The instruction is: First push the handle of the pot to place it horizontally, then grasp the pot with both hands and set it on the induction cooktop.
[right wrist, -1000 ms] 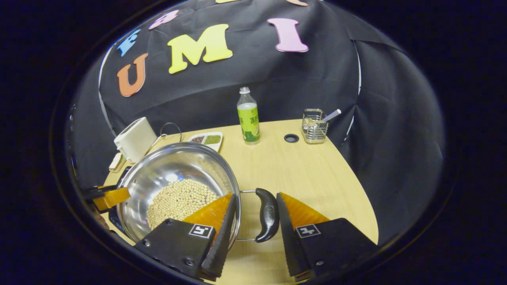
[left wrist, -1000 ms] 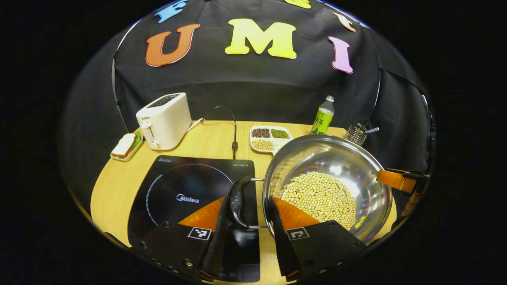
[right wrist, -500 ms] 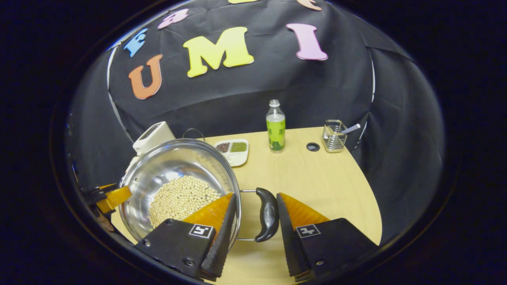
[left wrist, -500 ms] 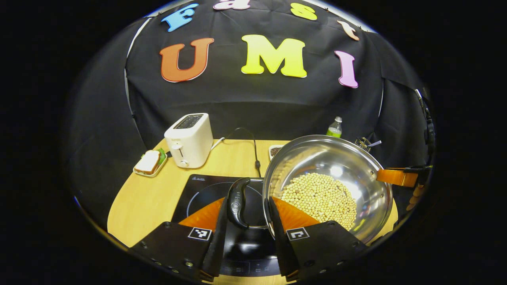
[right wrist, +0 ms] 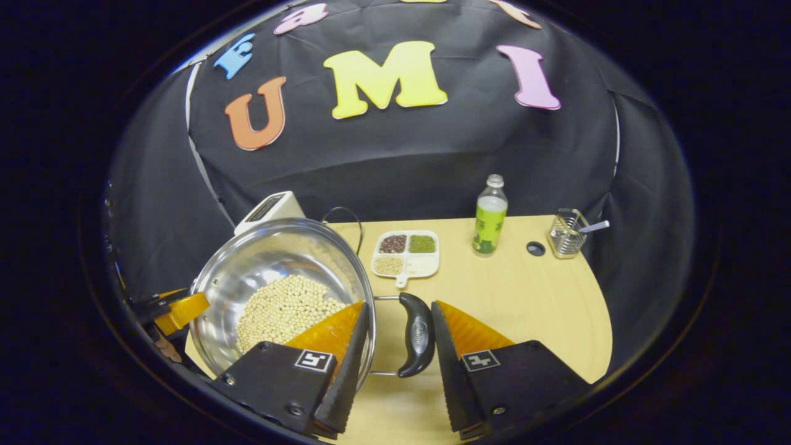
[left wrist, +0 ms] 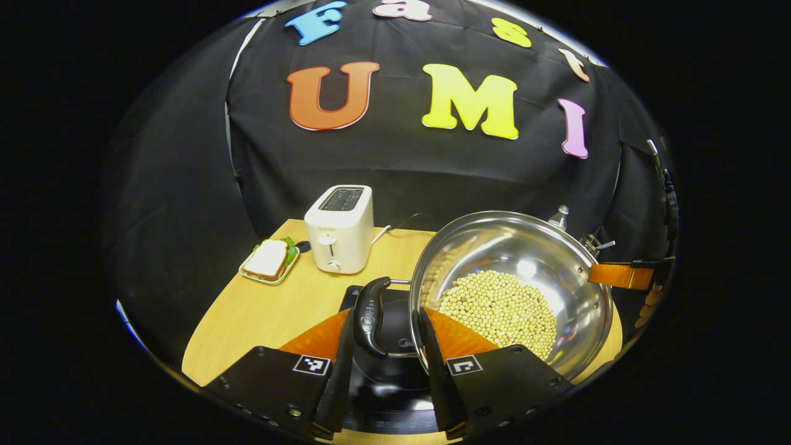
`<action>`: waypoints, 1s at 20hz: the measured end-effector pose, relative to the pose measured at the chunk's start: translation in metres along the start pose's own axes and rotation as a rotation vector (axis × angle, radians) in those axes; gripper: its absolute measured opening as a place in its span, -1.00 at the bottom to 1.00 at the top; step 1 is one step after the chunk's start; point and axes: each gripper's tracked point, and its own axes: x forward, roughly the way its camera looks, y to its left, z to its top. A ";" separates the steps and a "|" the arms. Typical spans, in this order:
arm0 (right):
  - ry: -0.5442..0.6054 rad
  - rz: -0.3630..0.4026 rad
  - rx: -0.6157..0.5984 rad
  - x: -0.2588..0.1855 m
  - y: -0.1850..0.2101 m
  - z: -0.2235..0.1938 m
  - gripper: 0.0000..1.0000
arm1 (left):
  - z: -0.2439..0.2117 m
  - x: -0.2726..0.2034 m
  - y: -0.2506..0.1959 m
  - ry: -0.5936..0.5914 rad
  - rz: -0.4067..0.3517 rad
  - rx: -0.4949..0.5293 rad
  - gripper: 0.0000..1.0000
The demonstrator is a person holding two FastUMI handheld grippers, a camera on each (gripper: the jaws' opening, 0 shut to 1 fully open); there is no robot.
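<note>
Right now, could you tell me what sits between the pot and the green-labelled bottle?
In the right gripper view, a divided dish of beans lies on the table between the pot and the bottle.

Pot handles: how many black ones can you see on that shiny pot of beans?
2. One handle sits between the left gripper fingers, on the side toward the cooktop; the other handle sits between the right gripper fingers, on the opposite side of the pot.

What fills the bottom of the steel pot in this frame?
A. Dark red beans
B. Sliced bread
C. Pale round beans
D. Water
C. The pot holds a heap of pale round beans, seen again in the right gripper view.
</note>
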 end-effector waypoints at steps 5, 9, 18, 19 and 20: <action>0.038 0.022 -0.010 0.033 0.041 -0.004 0.22 | -0.002 0.019 0.040 0.021 0.031 -0.026 0.07; 0.069 0.009 -0.029 0.057 0.060 -0.018 0.24 | -0.015 0.035 0.062 0.063 0.040 -0.037 0.07; 0.120 -0.047 -0.043 0.091 0.067 -0.065 0.22 | -0.053 0.069 0.073 0.135 0.042 -0.047 0.08; 0.129 -0.047 -0.035 0.093 0.067 -0.070 0.22 | -0.054 0.070 0.070 0.139 0.038 -0.047 0.08; 0.117 -0.044 -0.023 0.095 0.068 -0.071 0.22 | -0.055 0.077 0.069 0.132 0.036 -0.055 0.07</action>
